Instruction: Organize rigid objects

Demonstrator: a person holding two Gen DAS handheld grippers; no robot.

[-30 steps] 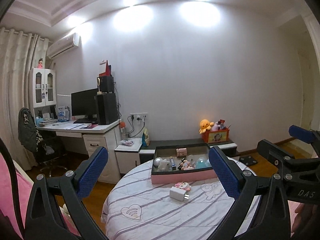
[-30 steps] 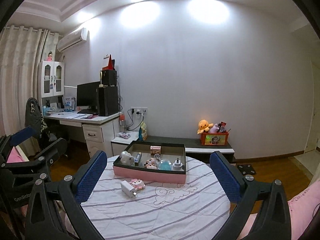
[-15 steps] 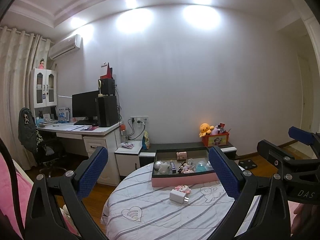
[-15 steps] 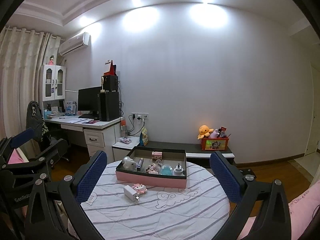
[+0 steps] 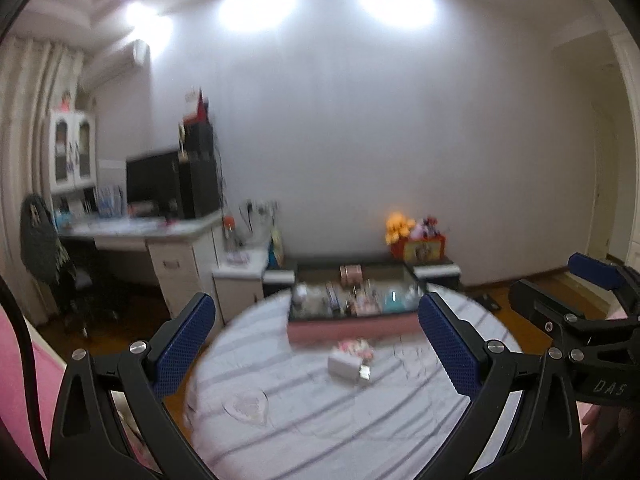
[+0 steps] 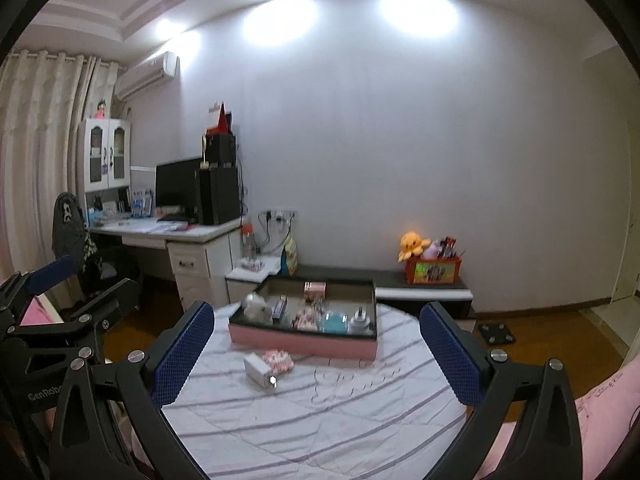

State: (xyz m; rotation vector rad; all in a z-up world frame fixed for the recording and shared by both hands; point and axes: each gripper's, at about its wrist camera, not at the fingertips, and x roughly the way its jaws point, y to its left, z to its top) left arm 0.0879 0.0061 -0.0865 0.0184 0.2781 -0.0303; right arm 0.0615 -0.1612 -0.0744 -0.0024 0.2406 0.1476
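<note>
Black angular tongs point(image 6: 316, 354) with blue dimpled pads point(image 6: 184, 354), silver screws, white "DAS" and "GenRobo" lettering

A tray point(image 6: 303, 345) sits on the far part of the round surface point(image 6: 320, 412), with small things inside it. Just before the tray lie a charger point(image 6: 259, 368) and a small toy point(image 6: 279, 360), touching. Behind the surface runs a low bench point(image 6: 424, 286); a desk point(image 6: 168, 236) stands to the left.

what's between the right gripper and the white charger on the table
Nothing visible. The right gripper is open, and only bare striped tablecloth lies between it and the white charger. A small pink item touches the charger's far side, and the pink tray sits beyond that.
</note>
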